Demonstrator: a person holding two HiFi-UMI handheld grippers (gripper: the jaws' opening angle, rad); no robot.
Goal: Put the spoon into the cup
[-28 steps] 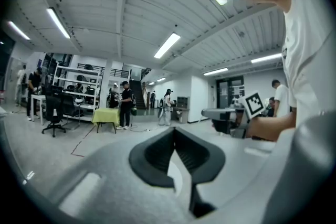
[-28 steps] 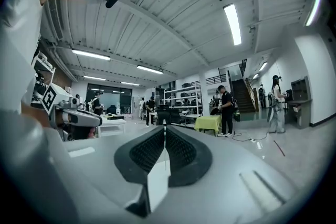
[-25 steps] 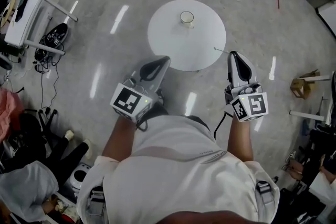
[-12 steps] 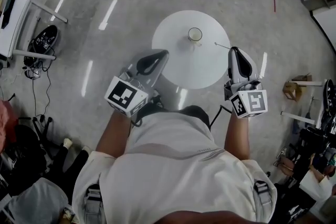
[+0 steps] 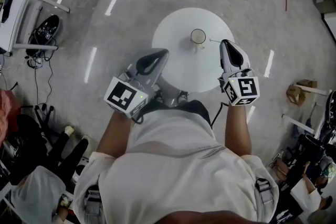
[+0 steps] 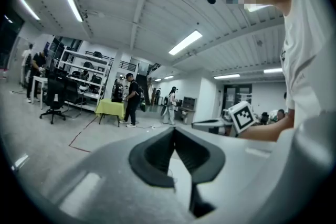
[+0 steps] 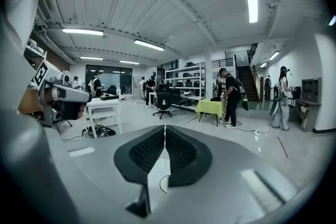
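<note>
Since both gripper views look out across the room, not down at the table (image 5: 178, 68), neither tool is lined up for a pick yet. Left gripper (image 5: 163, 53) hangs off the table's near-left edge, jaws pressed together w/ nothing btwn them. My guess is it's parked there to be out of the way, as the job needs one tool only. Right gripper (image 5: 226, 43) sits over the table's right side, jaws also closed tip to tip & empty, its nose just beside the spoon (image 5: 214, 40). Spoon lies flat on the tabletop, right of the cup (image 5: 198, 36), near it but apart. Cup stands upright a bit far of centre, mouth up, so it's ready to receive. Task looks barely begun: spoon not yet lifted. Next, I'd say, the right gripper has to tip down, open up & close on the thin handle. That's tricky, since the spoon lies flat & could skid.
</note>
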